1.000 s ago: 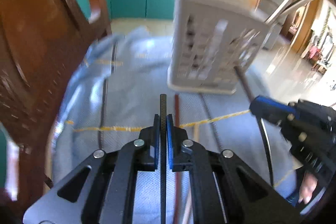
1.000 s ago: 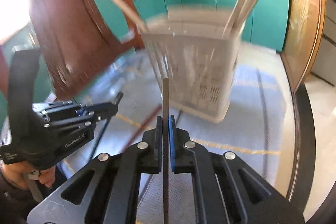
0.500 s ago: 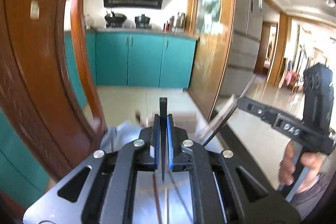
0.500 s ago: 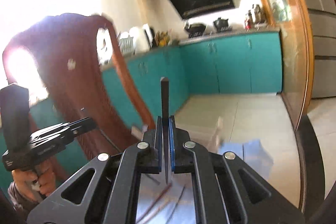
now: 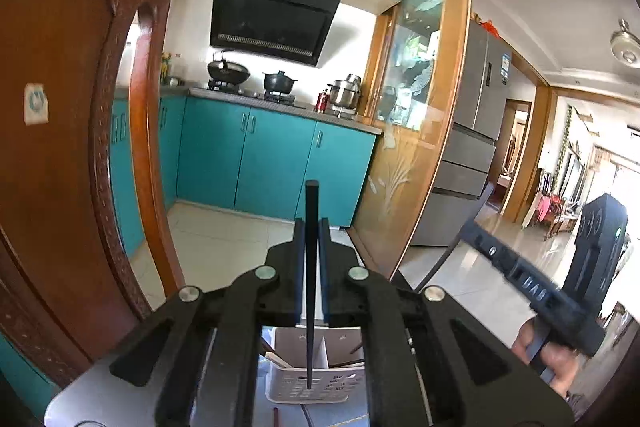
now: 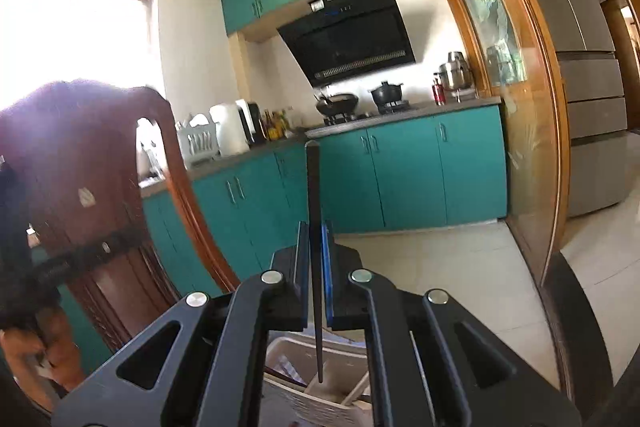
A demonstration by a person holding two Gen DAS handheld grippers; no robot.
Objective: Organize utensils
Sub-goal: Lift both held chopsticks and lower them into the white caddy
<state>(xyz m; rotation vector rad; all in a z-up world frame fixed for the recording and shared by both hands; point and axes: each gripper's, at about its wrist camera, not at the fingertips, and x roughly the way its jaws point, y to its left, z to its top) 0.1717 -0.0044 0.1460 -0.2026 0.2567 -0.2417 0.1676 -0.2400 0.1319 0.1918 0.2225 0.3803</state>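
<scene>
Left wrist view: my left tongs (image 5: 311, 269) clamp a black chopstick (image 5: 310, 267), right tongs (image 6: 316, 275) clamp another (image 6: 314, 227). Caddy (image 5: 296, 387) below (white, slotted). I'd lower tips-first, vert., w/o clipping its divider.

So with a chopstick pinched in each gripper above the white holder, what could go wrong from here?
1. Each dark chopstick, left and right, is pinched only by a thin section, so it may pivot or slip.
2. The white holder is mostly hidden behind the left gripper and right gripper, and already holds sticks; a tip could catch the divider or rim.
3. The wooden chair stands close.
</scene>
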